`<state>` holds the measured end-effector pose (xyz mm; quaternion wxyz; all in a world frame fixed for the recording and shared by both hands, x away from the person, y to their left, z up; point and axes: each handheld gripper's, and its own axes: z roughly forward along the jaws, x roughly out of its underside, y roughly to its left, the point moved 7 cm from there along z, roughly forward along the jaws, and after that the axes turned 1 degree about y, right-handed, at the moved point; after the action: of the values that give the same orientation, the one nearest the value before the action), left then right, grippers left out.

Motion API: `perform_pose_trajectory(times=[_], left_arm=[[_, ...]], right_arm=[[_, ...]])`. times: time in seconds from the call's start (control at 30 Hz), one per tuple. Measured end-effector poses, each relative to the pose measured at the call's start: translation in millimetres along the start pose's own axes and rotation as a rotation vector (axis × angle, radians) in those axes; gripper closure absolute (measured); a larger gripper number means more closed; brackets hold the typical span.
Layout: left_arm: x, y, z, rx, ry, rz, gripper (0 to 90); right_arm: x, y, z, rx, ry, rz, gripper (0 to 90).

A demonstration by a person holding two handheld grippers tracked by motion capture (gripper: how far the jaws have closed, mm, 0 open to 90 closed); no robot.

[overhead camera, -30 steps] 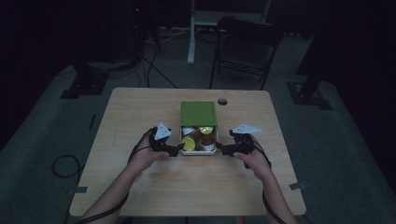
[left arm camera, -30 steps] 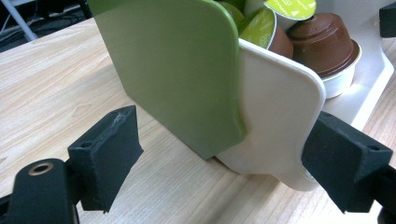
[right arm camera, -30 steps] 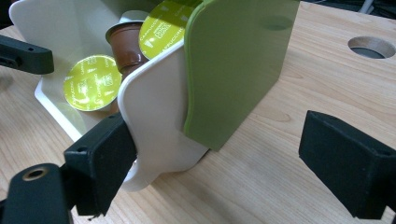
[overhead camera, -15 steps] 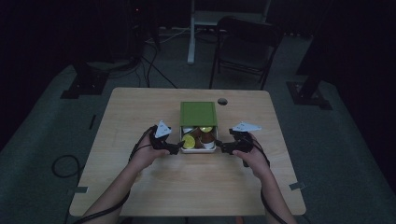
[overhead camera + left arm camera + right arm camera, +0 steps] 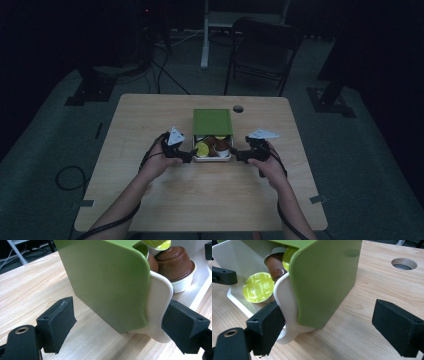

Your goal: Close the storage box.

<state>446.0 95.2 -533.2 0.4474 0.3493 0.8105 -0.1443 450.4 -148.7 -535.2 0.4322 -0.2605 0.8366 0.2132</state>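
Flanking the box [image 5: 212, 135] mid-counter [image 5: 150, 200], both grippers point inward at its near corners: left gripper [image 5: 186, 156] and right gripper [image 5: 239, 155] each stand wide open, one jaw touching the white tray [image 5: 160, 305] lip (nothing clamped); the green sleeve [image 5: 324, 277] sits between them.

The room is dim, lit mostly over a light wooden rectangular table [image 5: 165, 200] with rounded corners. A round cable hole [image 5: 238, 108] is cut near its far edge, right of the middle. The floor is grey-green carpet [image 5: 45, 145]. Beyond the far edge stands a dark folding metal chair [image 5: 262, 52], with a white stand post [image 5: 205, 35] beside it. Black cables [image 5: 67, 177] lie on the carpet left of the table, and dark stand bases [image 5: 90, 92] sit at both far sides.
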Motion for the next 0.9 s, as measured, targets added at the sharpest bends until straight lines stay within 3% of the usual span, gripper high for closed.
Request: perform_pose_trajectory(times=[0.23,0.63,0.9], left_arm=[[-0.8,2.6,2.2,-0.001,-0.004,-0.012,15.0],[-5.3,6.6,6.9,-0.03,0.001,0.016,15.0],[-6.7,8.9,11.3,-0.047,-0.003,0.009,15.0]], right_arm=[[-0.6,-1.4,3.0,0.004,0.0,0.016,11.3],[-3.4,-5.2,8.6,0.032,-0.013,0.035,11.3],[-4.3,-7.4,12.1,0.047,-0.022,0.053,11.3]])
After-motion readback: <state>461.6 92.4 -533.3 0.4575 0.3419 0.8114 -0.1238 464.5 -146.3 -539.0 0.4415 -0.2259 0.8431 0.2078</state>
